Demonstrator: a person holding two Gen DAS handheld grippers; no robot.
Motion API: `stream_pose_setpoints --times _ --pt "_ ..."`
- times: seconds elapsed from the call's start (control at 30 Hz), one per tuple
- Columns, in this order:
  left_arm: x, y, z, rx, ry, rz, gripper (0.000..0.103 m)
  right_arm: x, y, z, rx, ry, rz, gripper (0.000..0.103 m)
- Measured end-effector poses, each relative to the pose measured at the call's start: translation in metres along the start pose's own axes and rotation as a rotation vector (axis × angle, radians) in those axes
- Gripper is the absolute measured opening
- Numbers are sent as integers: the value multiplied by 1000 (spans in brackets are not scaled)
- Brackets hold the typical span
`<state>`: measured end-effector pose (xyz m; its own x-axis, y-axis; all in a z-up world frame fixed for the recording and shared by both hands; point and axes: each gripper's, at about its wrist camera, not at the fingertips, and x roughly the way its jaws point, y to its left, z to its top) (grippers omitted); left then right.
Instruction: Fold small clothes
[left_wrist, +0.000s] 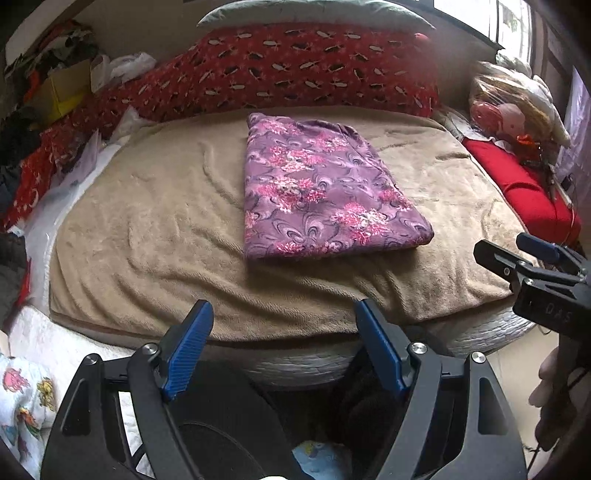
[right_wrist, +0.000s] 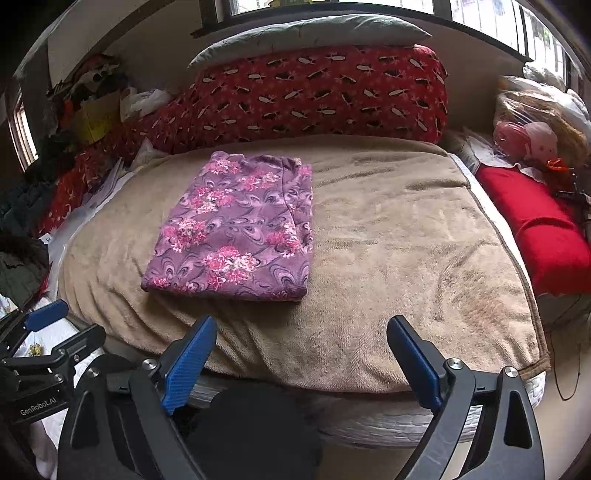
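A purple floral garment lies folded into a flat rectangle on the tan blanket of the bed; it also shows in the right wrist view. My left gripper is open and empty, held back over the near edge of the bed, short of the garment. My right gripper is open and empty, also back at the near edge, to the right of the garment. The right gripper also shows at the right edge of the left wrist view.
A long red patterned bolster with a grey pillow on it lines the far side. A red cushion and a pink doll lie at right. Clutter and a yellow box sit at left.
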<state>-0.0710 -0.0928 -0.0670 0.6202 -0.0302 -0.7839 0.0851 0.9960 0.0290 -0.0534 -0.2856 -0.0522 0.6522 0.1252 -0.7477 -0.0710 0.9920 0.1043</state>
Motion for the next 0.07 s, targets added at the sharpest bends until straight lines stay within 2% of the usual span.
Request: stream_pose_setpoints --times 0.07 --pt "-2 0 0 -3 -12 13 80 0 0 1 0 -1 1 95"
